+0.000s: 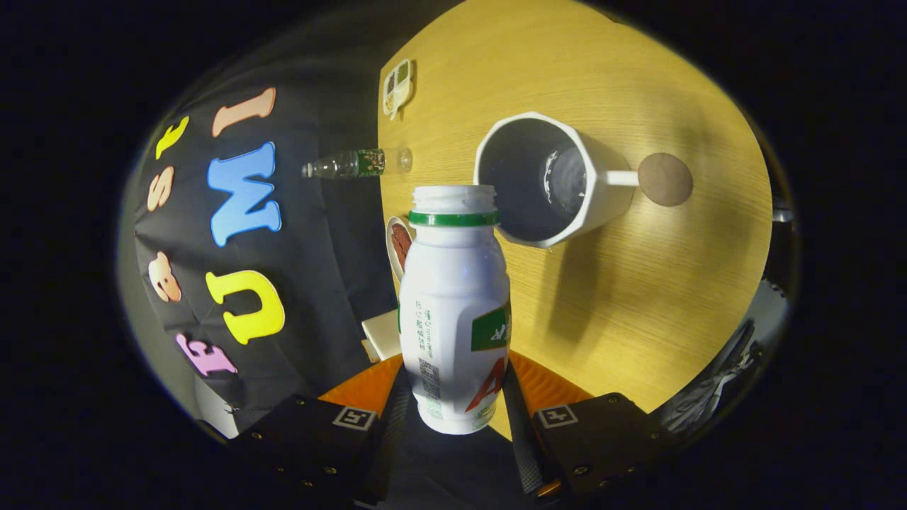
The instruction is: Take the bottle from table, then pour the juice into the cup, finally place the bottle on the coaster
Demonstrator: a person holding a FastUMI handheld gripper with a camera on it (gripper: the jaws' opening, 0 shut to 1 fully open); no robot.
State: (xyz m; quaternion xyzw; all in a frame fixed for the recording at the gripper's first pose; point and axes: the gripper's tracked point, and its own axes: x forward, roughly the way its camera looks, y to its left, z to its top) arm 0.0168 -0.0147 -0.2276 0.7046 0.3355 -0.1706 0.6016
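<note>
The gripper [453, 397] was clamped on the uncapped white plastic bottle [453, 312], tipped so its mouth hung at the white faceted cup [560, 180]'s near rim, where juice could spill onto the wooden table [638, 297].

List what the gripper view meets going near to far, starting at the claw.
Claw shut on the white plastic bottle with the green neck ring → white faceted cup with a dark inside, just past the bottle's open mouth → round brown coaster beyond the cup's handle, all over the light wooden table.
</note>
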